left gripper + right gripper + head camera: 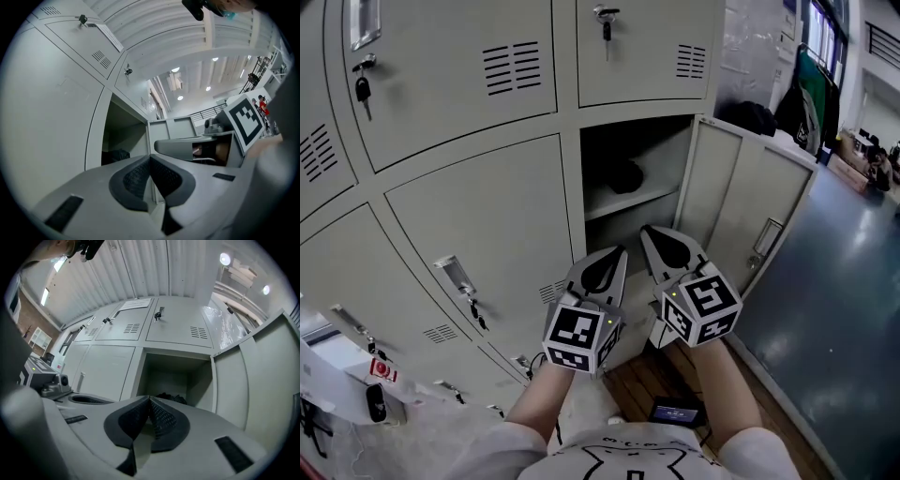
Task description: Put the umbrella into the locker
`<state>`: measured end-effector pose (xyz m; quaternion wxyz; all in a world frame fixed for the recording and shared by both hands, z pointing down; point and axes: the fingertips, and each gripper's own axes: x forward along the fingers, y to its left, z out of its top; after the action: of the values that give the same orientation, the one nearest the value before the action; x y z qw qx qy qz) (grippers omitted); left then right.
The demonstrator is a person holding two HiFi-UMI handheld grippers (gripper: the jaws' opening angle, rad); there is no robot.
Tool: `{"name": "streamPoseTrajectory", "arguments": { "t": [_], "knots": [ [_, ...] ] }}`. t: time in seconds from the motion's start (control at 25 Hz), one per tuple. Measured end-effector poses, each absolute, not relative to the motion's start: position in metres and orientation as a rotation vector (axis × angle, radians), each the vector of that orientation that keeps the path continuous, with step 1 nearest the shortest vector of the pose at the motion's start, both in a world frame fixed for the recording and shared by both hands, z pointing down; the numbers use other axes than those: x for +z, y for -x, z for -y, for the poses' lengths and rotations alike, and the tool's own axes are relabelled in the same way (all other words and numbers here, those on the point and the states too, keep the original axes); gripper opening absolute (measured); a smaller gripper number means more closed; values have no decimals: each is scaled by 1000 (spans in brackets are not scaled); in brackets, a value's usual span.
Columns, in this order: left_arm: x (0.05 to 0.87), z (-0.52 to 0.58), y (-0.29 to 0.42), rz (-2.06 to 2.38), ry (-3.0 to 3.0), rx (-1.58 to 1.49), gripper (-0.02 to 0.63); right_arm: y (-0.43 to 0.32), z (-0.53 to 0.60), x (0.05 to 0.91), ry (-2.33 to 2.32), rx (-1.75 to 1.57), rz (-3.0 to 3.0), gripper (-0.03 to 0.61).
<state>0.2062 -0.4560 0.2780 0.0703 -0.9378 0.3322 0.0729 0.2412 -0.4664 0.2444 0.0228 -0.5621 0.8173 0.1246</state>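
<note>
Umbrella (pixel 624 176): one dark, crumpled bundle on the shelf inside the single open locker (pixel 667 157) (door (pixel 741 202) swung wide). We count two tools, left gripper (pixel 611 265) and right gripper (pixel 659 242), both clamped together, empty.

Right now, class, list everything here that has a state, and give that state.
Locker door: open, swung right.
Umbrella: lying on the shelf inside, held by nothing.
Left gripper: jaws together, empty.
Right gripper: jaws together, empty.
Door above: shut, key in lock.
</note>
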Motion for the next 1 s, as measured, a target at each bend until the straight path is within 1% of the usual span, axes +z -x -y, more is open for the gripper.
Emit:
{"name": "streamPoseTrajectory", "arguments": {
  "t": [0.2, 0.44, 1.0],
  "knots": [
    [278, 452, -210, -983, 2834, 235, 14, -248, 456, 251, 1838, 457, -2477, -14],
    [280, 450, -213, -973, 2844, 237, 14, -246, 451, 268, 1831, 381, -2497, -15],
    [274, 441, -219, -939, 2846, 254, 14, -246, 439, 276, 1841, 367, -2499, -15]
  ]
}}
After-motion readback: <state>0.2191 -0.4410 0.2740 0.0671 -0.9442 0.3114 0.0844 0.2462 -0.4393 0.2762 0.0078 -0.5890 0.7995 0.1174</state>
